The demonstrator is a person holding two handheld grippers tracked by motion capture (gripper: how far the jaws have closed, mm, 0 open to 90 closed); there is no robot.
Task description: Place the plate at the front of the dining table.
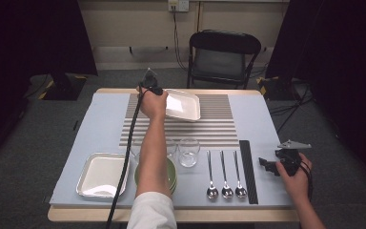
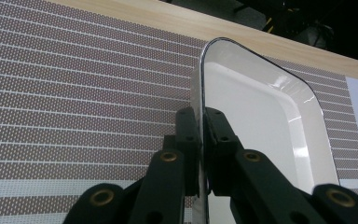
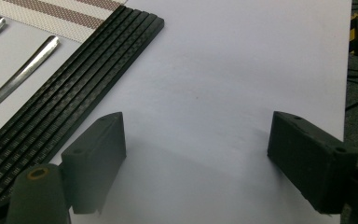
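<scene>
The left tongs (image 2: 202,154) pinched the rim of a white tray (image 2: 261,121). Their jaws were almost shut, one on each side of the thin edge. The tray stuck out past the jaws, tipped up on its side in the left gripper view. In the high view the tray (image 1: 183,105) sat just to the right of the left tongs (image 1: 158,95), over the striped mat (image 1: 219,124), at the far part of the table. I could not tell if the tray touched the mat.

The right tongs (image 3: 196,163) were wide, with nothing between the jaws. They were low over the bare light cloth (image 3: 223,70). A black strip (image 3: 74,84) lay just to the left of them. Past the strip were the spoons (image 1: 225,176). In the high view the right tongs (image 1: 271,166) were near the right edge of the table, well apart from the tray.

Behind the left tongs, near the person, lay a second tray (image 1: 100,174), some green bowls (image 1: 171,174) and a glass (image 1: 189,152).
</scene>
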